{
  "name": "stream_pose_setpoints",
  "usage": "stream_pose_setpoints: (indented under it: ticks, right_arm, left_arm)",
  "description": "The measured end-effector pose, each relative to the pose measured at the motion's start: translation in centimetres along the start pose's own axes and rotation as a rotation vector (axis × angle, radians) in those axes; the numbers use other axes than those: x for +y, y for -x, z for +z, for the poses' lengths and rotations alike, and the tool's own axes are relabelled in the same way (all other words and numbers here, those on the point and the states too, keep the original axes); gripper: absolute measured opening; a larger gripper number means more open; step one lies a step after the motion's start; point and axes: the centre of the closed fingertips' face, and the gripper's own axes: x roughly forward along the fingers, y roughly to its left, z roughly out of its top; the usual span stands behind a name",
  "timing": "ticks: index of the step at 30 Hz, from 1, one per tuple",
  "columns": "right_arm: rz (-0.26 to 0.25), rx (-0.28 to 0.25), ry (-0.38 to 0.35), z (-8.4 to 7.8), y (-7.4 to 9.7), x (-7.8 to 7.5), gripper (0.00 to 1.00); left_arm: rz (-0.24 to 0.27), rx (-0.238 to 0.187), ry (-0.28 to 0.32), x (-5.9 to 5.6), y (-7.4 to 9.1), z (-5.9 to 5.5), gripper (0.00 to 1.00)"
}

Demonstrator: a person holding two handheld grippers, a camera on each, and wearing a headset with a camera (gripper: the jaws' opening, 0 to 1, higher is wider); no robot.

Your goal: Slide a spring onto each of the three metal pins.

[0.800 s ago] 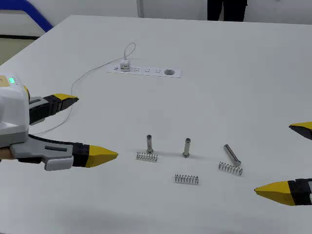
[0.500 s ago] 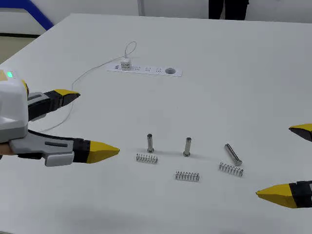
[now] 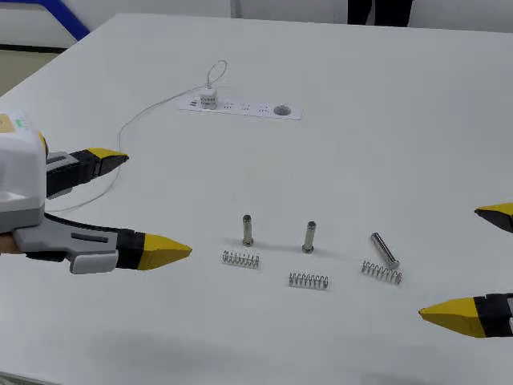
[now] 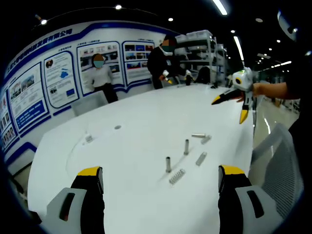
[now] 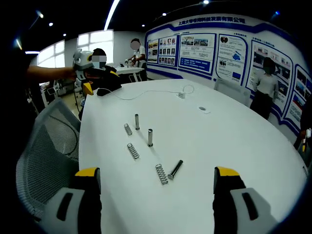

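Observation:
Two metal pins stand upright on the white table, the left pin (image 3: 248, 229) (image 4: 168, 164) (image 5: 137, 122) and the middle pin (image 3: 309, 237) (image 4: 186, 146) (image 5: 150, 137). The third pin (image 3: 384, 250) (image 4: 198, 135) (image 5: 175, 169) lies flat. One loose spring lies just in front of each: left spring (image 3: 241, 259), middle spring (image 3: 309, 280), right spring (image 3: 381, 273). My left gripper (image 3: 148, 204) (image 4: 161, 171) hovers open to the left of the row, holding nothing. To the right of the row, my right gripper (image 3: 453, 263) (image 5: 157, 171) is open too, holding nothing.
A white power strip (image 3: 240, 110) with a plug and a thin cable (image 3: 144, 120) lies further back on the table (image 3: 385, 144). A mesh chair (image 5: 44, 146) stands at the near table edge. Several people (image 4: 100, 70) stand beyond the far side.
The head camera has shifted slightly. Pins, springs and both grippers keep their places.

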Motion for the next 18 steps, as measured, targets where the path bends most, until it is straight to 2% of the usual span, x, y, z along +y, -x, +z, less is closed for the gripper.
stream_pose_setpoints:
  ticks: [7,18]
  right_arm:
    - [0.000,0.013,-0.007,-0.4,-0.2,-0.1,0.96]
    - [0.002,0.031,-0.017,-0.6,-1.1,-0.4,0.90]
  left_arm:
    - [0.012,-0.005,0.015,0.4,0.0,-0.2,1.00]
    - [0.008,0.000,0.031,0.4,-0.4,-0.8,1.00]
